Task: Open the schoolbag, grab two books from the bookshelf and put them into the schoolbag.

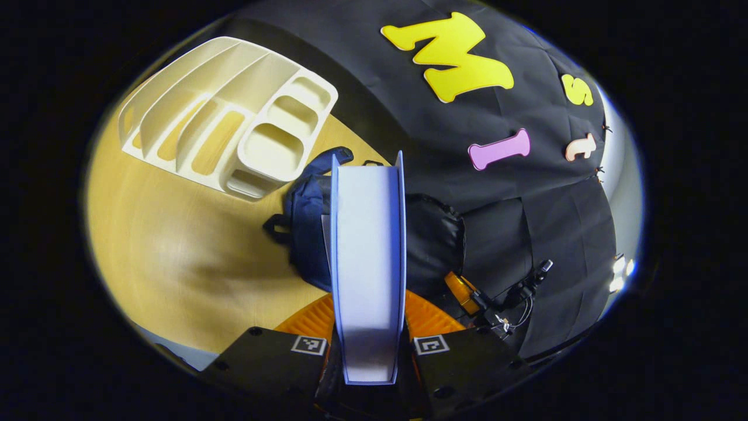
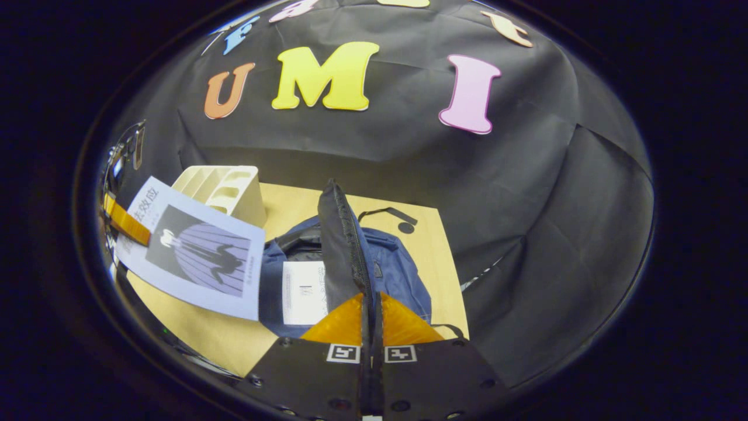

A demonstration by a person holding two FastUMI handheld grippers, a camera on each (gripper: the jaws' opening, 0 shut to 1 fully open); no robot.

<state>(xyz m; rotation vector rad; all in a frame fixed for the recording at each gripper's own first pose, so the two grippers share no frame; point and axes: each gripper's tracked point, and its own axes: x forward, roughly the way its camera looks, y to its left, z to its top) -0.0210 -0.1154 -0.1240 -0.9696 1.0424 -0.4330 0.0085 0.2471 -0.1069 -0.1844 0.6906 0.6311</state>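
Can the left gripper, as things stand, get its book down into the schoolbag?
Probably yes. The left gripper is shut on the book, beside the schoolbag. The right gripper pinches the flap up, so the mouth, with a book inside, looks open.

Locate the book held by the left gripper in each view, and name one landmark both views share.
Left gripper view: the book stands edge-on at centre, between the jaws, over the schoolbag.
Right gripper view: the book is at left, cover facing the camera, beside the schoolbag.
Shared landmark: the white bookshelf.
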